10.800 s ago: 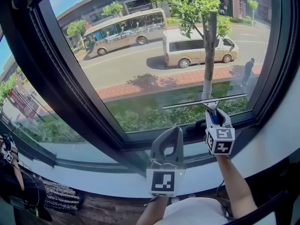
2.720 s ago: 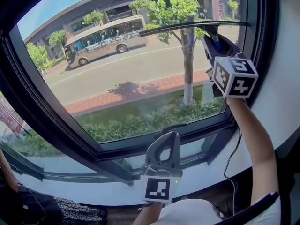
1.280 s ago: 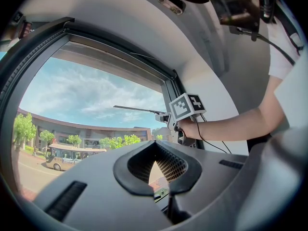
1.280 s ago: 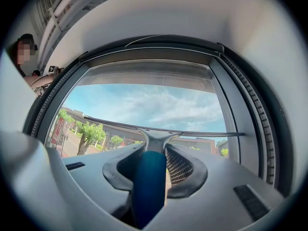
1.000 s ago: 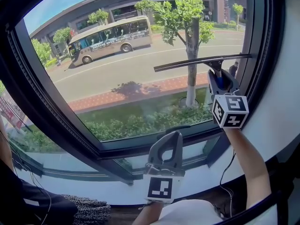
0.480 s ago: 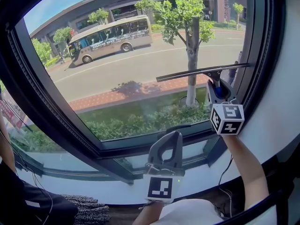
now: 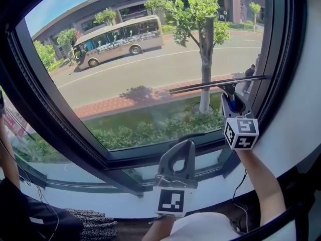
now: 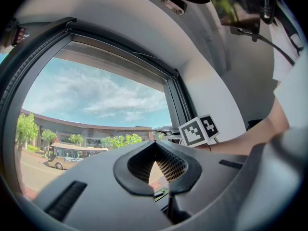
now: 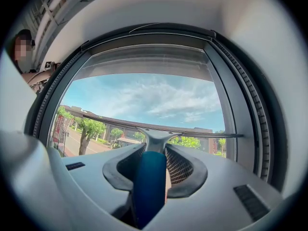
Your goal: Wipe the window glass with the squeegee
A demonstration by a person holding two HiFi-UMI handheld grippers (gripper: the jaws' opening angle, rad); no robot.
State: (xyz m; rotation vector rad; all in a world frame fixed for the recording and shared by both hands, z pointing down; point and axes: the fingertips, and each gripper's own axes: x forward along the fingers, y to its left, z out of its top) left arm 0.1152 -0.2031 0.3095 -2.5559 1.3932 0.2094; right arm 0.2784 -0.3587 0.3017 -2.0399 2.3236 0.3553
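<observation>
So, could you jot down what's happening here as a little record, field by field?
Place: indoors, facing the window glass; a bus and a tree outside
Tool: squeegee, blade nearly level across the pane's right side
Right gripper: shut on the squeegee's blue handle
Left gripper: shut, empty, held low below the window

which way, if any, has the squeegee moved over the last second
Yes, down: the squeegee now crosses the tree trunk lower, nearer the window's bottom frame.
</observation>
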